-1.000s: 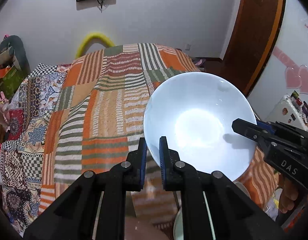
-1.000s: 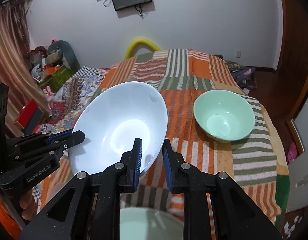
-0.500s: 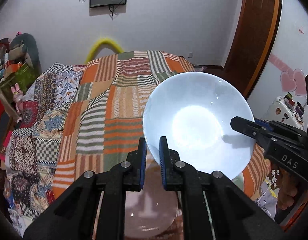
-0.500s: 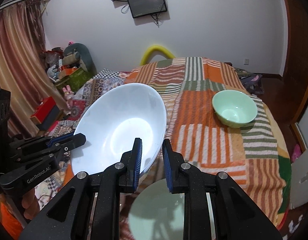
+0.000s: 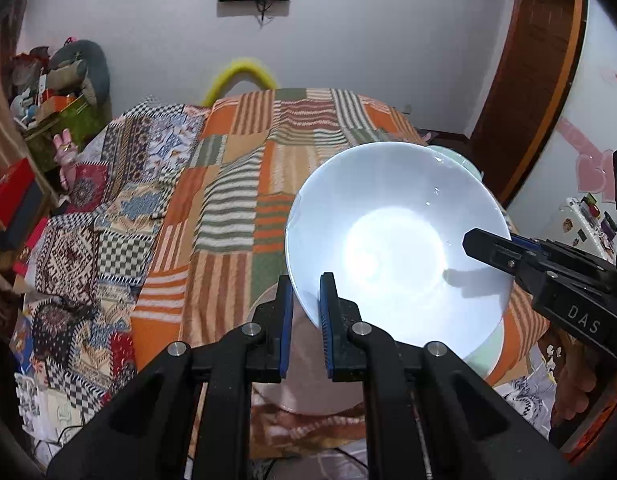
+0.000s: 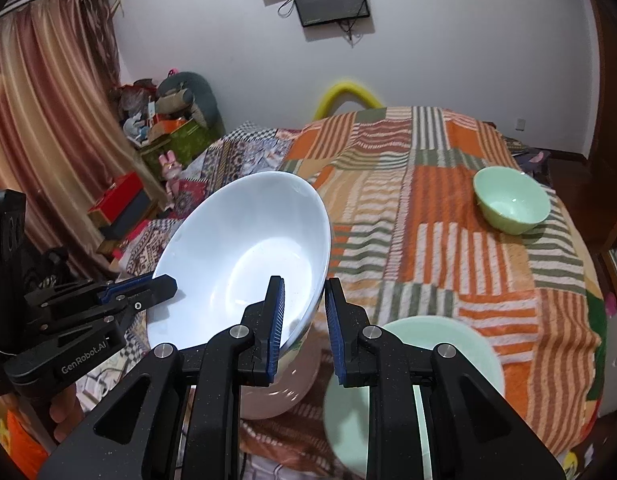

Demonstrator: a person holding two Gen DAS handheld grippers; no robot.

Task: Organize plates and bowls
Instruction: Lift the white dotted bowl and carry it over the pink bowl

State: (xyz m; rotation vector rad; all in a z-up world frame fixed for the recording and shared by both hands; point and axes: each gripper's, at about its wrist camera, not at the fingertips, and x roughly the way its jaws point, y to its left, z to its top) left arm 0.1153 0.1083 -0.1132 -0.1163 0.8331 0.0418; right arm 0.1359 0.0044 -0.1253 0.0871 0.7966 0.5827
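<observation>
White bowl (image 6: 244, 256), tilted above the pink plate (image 6: 276, 392), has both grippers' fingers (image 5: 286, 320) (image 6: 277, 320) clamping its rim.

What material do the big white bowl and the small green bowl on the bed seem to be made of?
Big white bowl: likely glazed ceramic or milk glass; smooth, glossy, with bright glare inside. Small green bowl: probably opaque glass or glazed ceramic; pale, even colour with small sharp highlights. Melamine cannot be ruled out for either.

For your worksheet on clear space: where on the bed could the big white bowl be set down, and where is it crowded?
Free: the striped blanket between the white bowl and the small green bowl, and behind them. Crowded: the near edge, where a pink plate and a green plate lie under both grippers.
</observation>
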